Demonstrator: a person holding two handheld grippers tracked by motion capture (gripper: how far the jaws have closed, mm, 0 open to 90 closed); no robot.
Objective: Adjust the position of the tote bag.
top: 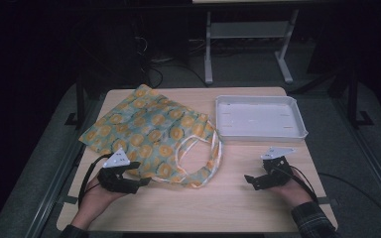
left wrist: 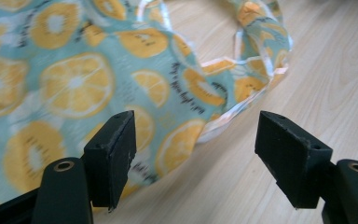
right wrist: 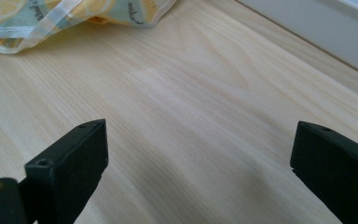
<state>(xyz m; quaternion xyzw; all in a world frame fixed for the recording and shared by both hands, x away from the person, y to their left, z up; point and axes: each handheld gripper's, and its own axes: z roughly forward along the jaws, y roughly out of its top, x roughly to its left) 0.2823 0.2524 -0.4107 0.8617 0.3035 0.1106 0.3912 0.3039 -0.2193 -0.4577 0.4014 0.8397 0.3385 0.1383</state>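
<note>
Where the high view looks down on it, I see the table, pale wood, filling the middle of the frame, with dark floor around it. The bag, a flat cloth tote printed with orange slices on teal, lies across the table's upper left and centre, its pale handles looped out toward lower centre. A white tray sits at upper right, just beside the bag's right corner, and I cannot tell whether they touch.

My left tongs are at lower left, held in my left hand, right at the bag's near edge. In the left gripper view they are spread wide with nothing between them: the left jaw stands over the printed cloth, the right jaw over bare wood, and the bag's hem runs across the gap. Whether the left jaw touches the cloth I cannot tell.

My right tongs are at lower right, below the tray and well apart from the bag. In the right gripper view they are also released wide over bare table, with a bit of bag and handle at upper left and the tray wall at upper right.
</note>
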